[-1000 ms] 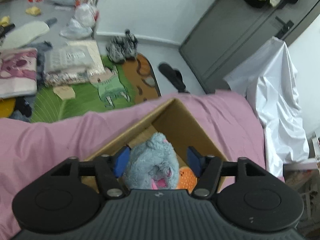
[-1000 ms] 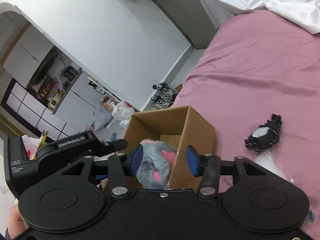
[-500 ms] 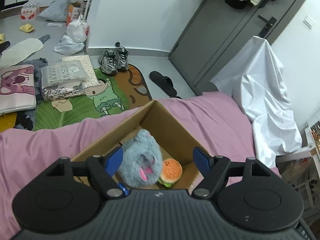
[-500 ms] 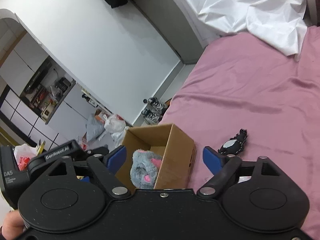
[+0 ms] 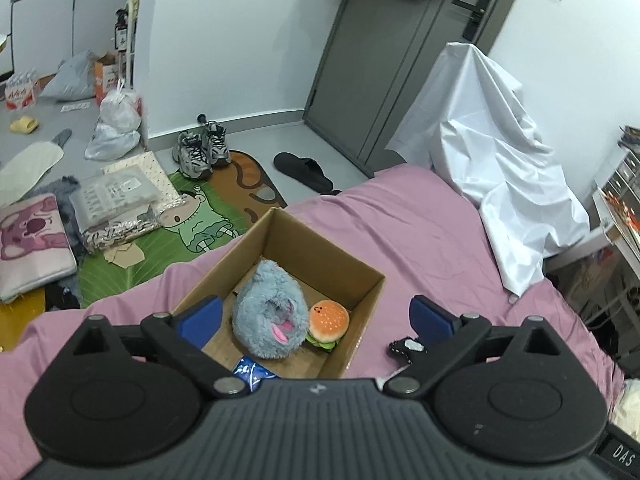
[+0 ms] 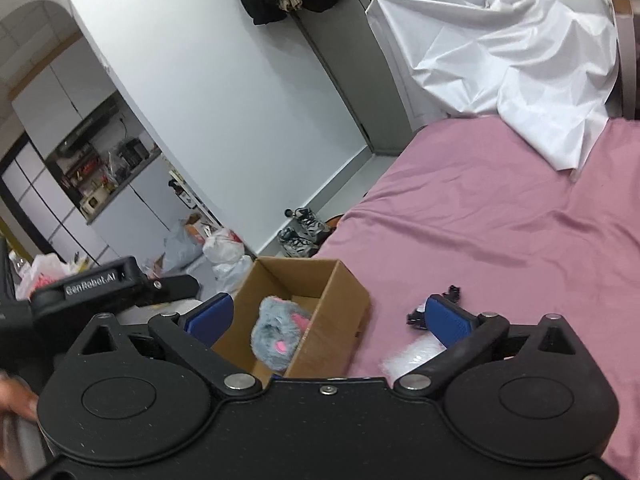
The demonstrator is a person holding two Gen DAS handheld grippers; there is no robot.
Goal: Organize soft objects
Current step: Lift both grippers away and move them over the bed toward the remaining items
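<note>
A brown cardboard box (image 5: 336, 258) (image 6: 340, 300) stands open on the pink bed. Inside lie a grey plush slipper (image 5: 268, 312) (image 6: 280, 330), a small burger plush (image 5: 328, 322) and a blue item (image 5: 250, 372) at the near wall. My left gripper (image 5: 316, 314) hangs above the box, its jaws opening wide with nothing pressed between the pads. My right gripper (image 6: 330, 316) is also above and nearer than the box, jaws still opening, nothing held. A small black-and-white soft item (image 5: 404, 348) (image 6: 416, 314) lies on the sheet right of the box.
A white sheet (image 5: 496, 168) drapes over furniture at the bed's far right. The floor beyond holds sneakers (image 5: 200, 150), a black slipper (image 5: 304, 172), a green mat (image 5: 160, 236), bags and packages. A clear plastic wrapper (image 6: 412, 356) lies by my right gripper. The left gripper's body (image 6: 104, 284) shows at the right view's left.
Both grippers let go of the grey plush slipper, opened wide and rose back from the box. The slipper now lies in the box beside the burger plush.
</note>
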